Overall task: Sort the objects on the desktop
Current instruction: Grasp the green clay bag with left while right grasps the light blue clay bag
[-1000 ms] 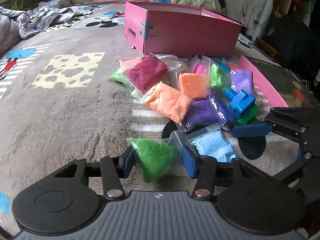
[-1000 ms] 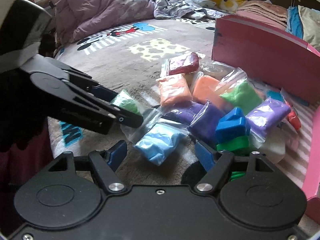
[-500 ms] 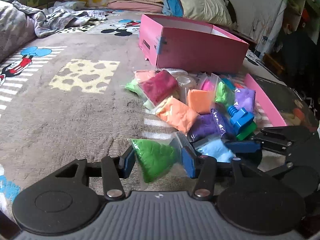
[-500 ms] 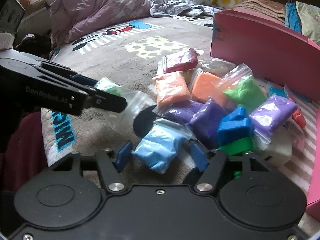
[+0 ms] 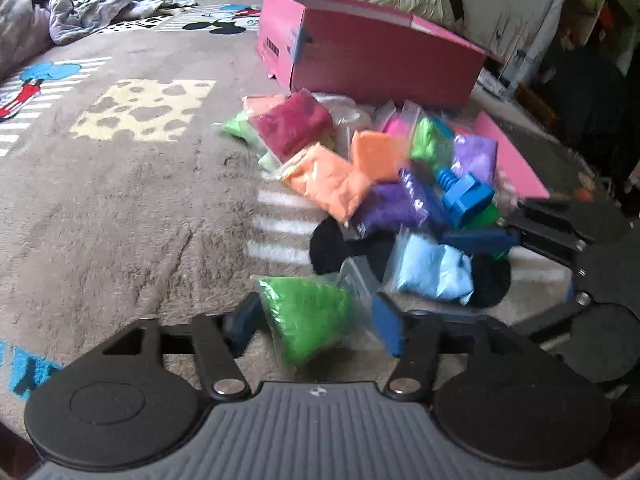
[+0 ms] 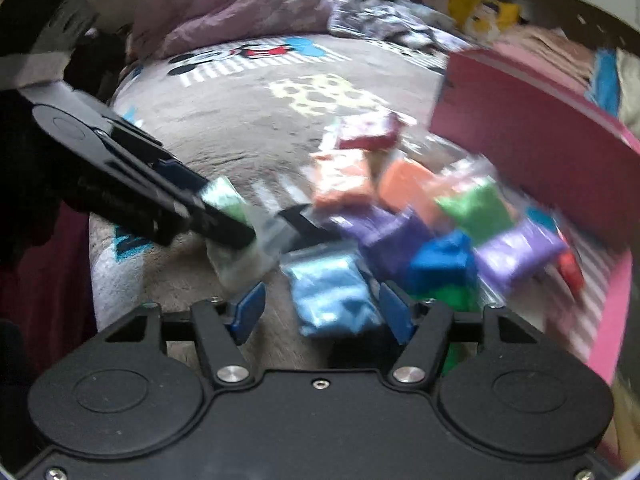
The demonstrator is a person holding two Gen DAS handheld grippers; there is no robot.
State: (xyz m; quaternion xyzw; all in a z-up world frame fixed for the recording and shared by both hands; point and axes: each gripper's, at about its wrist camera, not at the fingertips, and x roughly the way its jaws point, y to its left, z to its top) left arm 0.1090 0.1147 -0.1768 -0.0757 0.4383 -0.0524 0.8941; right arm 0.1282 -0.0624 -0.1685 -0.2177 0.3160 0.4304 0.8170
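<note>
- Bags of coloured clay [image 5: 344, 184] lie piled on the bed blanket [image 5: 132, 216], just beside the pink box [image 5: 376, 64].
- Left gripper [image 5: 316, 320]: clenched on the green bag [image 5: 312, 316].
- Right gripper [image 6: 320, 312]: spread wide, straddling the light blue bag [image 6: 332, 296].

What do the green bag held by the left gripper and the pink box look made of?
Green bag: clear, glossy plastic film that creases and glints, filled with matte green stuff, possibly clay or sand. Pink box: apparently cardboard with a smooth printed finish, judging by its flat panels and folded corner edges.
</note>
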